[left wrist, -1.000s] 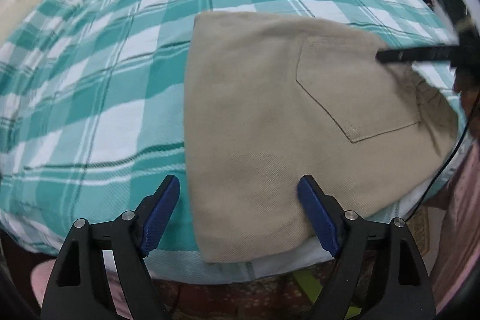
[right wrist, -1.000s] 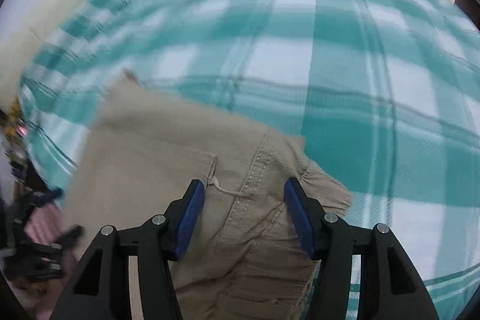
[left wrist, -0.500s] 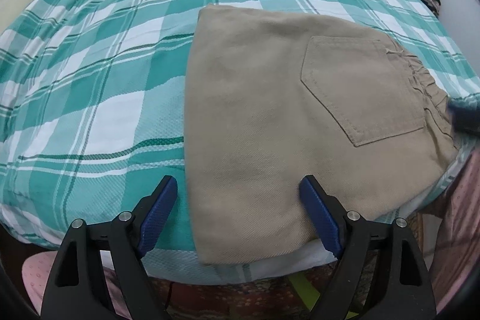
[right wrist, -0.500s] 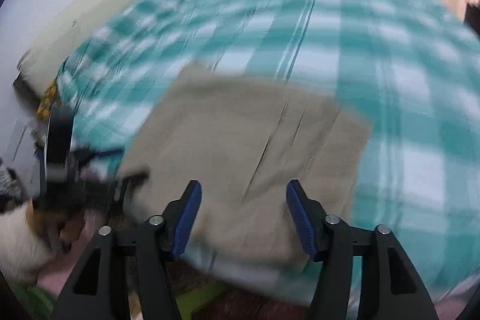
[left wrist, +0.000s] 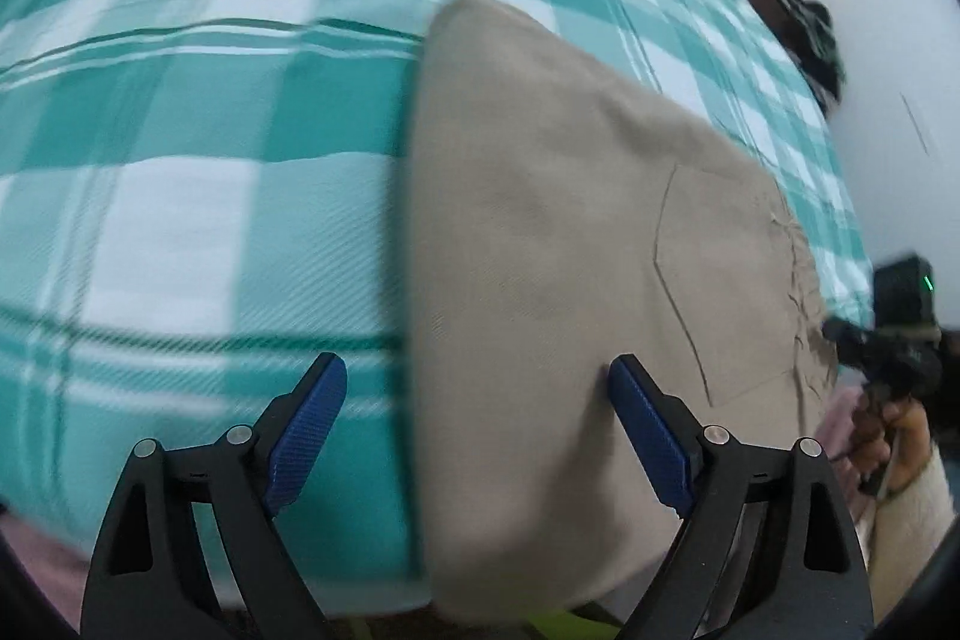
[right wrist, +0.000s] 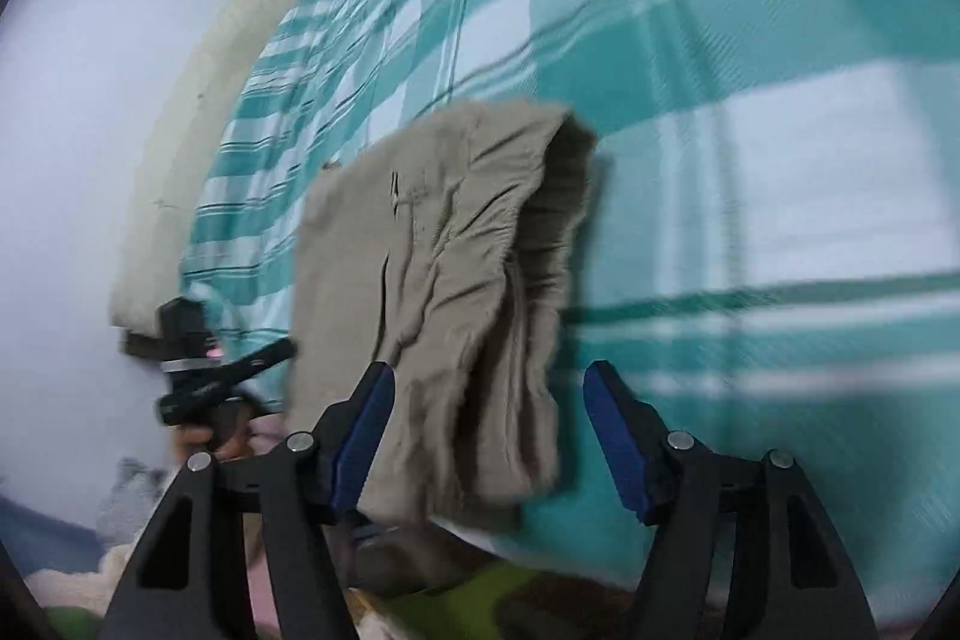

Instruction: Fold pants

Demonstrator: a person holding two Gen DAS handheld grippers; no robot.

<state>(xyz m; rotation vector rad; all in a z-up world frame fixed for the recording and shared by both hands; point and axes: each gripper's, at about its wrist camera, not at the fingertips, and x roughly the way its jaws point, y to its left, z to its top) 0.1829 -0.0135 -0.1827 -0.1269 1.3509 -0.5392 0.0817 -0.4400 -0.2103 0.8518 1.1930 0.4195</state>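
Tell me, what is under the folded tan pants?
The folded tan pants lie on a teal and white checked bedsheet, which shows all around them. The sheet directly beneath is covered, so anything hidden there cannot be seen. Near the bed's edge, the pants hang slightly over.

folded khaki pants (left wrist: 570, 244) lie on a teal plaid bedsheet (left wrist: 198, 112), back pocket up. the left gripper (left wrist: 477, 394), jaws wide and just opening, hovers with nothing clamped; the right gripper (left wrist: 882, 352) shows at the far edge.
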